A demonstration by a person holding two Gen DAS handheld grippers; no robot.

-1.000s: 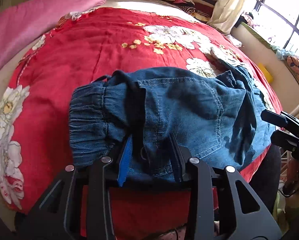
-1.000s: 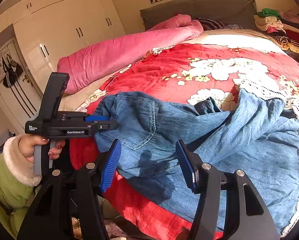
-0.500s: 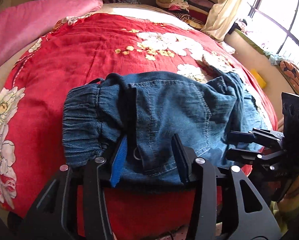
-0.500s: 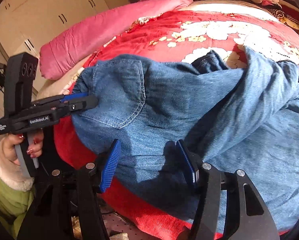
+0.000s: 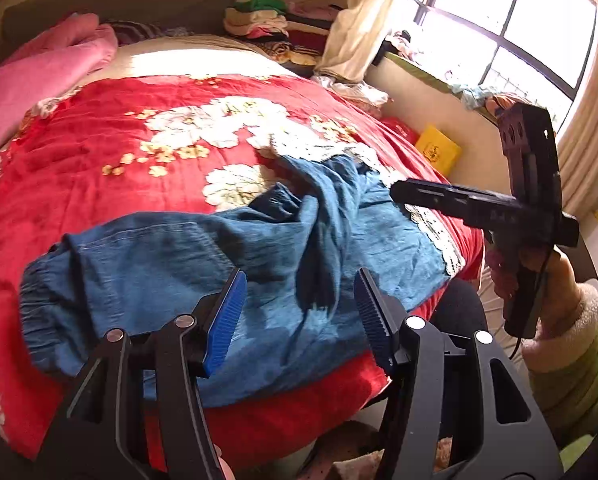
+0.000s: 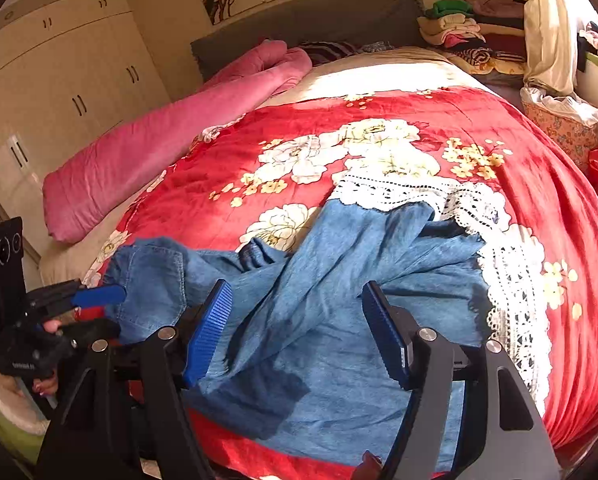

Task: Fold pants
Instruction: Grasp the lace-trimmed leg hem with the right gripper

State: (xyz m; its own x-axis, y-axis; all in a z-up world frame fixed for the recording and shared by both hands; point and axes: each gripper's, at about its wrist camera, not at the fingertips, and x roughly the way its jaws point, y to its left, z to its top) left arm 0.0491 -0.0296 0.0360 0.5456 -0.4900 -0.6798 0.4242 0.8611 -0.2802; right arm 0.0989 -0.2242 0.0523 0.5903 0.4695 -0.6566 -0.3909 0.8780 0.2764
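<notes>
Blue denim pants [image 5: 283, 240] with a white lace hem [image 6: 499, 260] lie crumpled near the front edge of the bed's red floral blanket [image 5: 119, 160]. My left gripper [image 5: 299, 304] hovers just above the waist end, its jaws opening, with the blue pads [image 5: 225, 320] clear of the cloth. My right gripper [image 6: 297, 320] hangs over the twisted legs, its jaws also opening and nothing pressed between them. Each gripper shows in the other's view: the right gripper [image 5: 403, 194] held by a hand at the right, the left gripper [image 6: 107, 312] beside the waist corner.
A rolled pink quilt [image 6: 171, 140] lies along the bed's left side. Folded clothes [image 6: 455, 32] are stacked at the headboard's right. A window [image 5: 511, 28] and its sill run along the right, with a yellow box [image 5: 437, 148] below. White wardrobes [image 6: 59, 80] stand at the left.
My left gripper let go of the waistband and both grippers drew back and upward from the pants. Both pairs of jaws stand wider. The pants lie loose on the blanket.
</notes>
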